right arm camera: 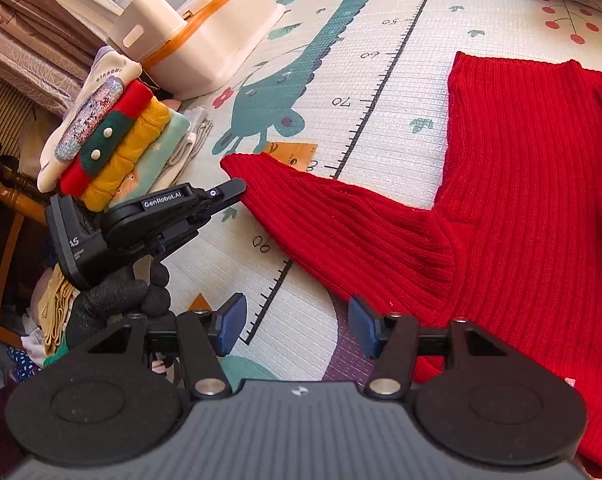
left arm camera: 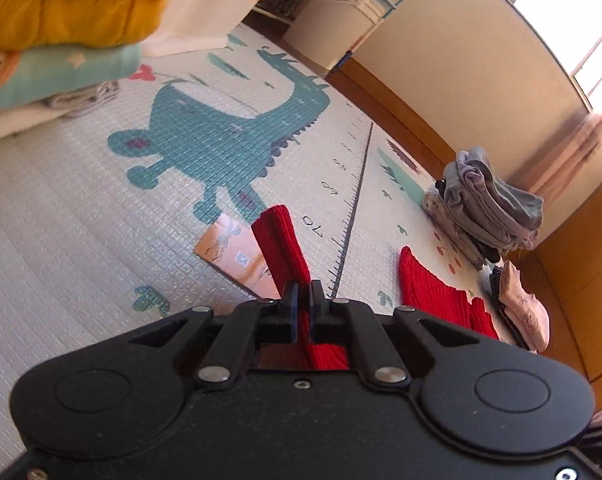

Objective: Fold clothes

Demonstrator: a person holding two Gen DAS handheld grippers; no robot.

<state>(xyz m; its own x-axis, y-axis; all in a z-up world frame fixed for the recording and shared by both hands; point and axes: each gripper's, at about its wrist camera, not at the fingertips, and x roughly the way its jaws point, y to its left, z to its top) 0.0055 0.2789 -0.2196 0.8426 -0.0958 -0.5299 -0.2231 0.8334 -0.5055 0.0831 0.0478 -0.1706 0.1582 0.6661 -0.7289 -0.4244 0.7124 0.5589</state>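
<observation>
**Two grippers, one red sleeve**

Two grippers are working over the play mat, and I am holding one in each hand. My left gripper is pinching the cuff end of the red sweater's sleeve; its blue-padded fingers are standing almost together, with only the ribbed knit between them. From the right wrist view, I am seeing that same left gripper reaching in from the mat's left side, gripped by my gloved hand, its tips meeting the sleeve end just beside a small orange card lying on the mat.

My right gripper is hovering wide open, touching nothing, its two blue pads well apart. Between them I am looking down at bare mat and the printed ruler line, with the sleeve's underarm just beyond the right pad.

The red sweater is lying flat across the right side of the mat, its sleeve stretching out leftward toward the ruler marks.

Near the mat's far left edge, a stack of folded clothes is sitting beside a white storage box with an orange rim. In the left wrist view, another pile of grey folded garments is resting by the mat's far edge, near the wall.
</observation>
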